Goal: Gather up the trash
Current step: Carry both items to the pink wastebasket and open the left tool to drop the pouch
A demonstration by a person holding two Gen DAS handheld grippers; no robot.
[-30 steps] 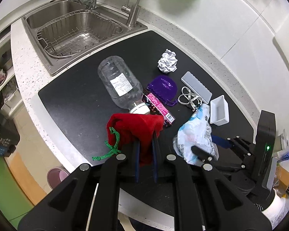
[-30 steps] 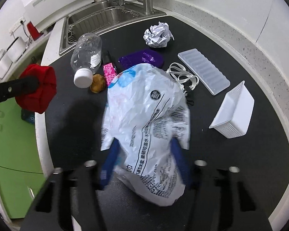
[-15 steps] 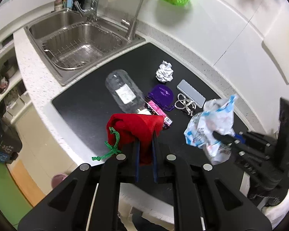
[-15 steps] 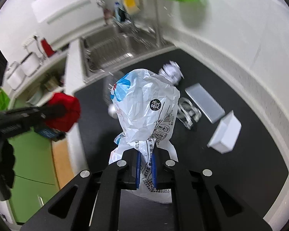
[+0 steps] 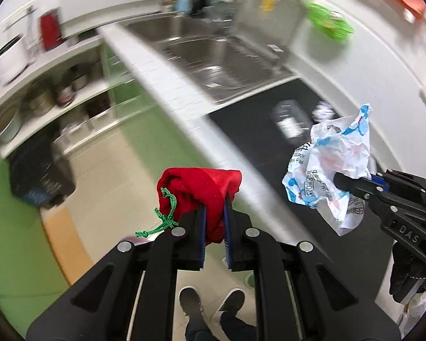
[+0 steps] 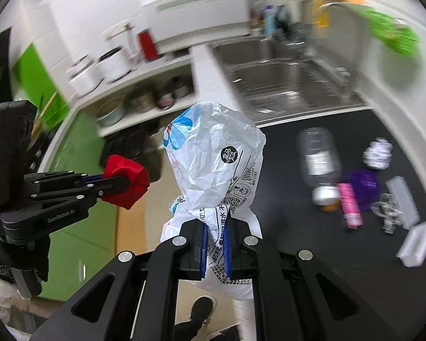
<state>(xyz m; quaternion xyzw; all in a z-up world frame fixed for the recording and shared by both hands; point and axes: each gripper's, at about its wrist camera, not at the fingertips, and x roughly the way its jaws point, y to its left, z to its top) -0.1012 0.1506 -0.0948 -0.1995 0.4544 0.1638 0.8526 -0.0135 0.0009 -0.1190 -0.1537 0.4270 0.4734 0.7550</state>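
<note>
Nearest in the left wrist view, the left tool [image 5: 213, 221] has its blue-padded fingers [image 5: 202, 227] pinched narrow on a red drawstring pouch [image 5: 197, 190], whose green cord [image 5: 164, 218] dangles off its left side. The pouch hangs in the air off the edge of the worktop [image 5: 258, 125], over a tiled floor [image 5: 108, 170] where the person's shoes [image 5: 210, 304] show below the tool.

In the right wrist view, the right tool [image 6: 214, 241] is clamped narrow on the gathered neck of a crumpled white plastic bag [image 6: 213, 164] printed in blue, with black lettering and a barcode. The bag bulges upward above the fingers and is also held clear of the worktop [image 6: 284, 199]. To its left, the left tool [image 6: 119, 183] appears with the red pouch [image 6: 126, 182] at its tip, near the bag but apart from it.

Farther off on the dark worktop lie a clear plastic bottle [image 6: 318, 159] on its side with a white cap, a pink wrapper [image 6: 349, 207] just beside it, a purple pouch [image 6: 363, 183], a crumpled paper ball [image 6: 379, 153], a clear ice tray [image 6: 403, 199] and a small white container [image 6: 416, 244]. Beyond them sits a steel sink [image 6: 284, 76] with a tap, blurred, and a green basket [image 6: 394, 34] on the wall.
</note>
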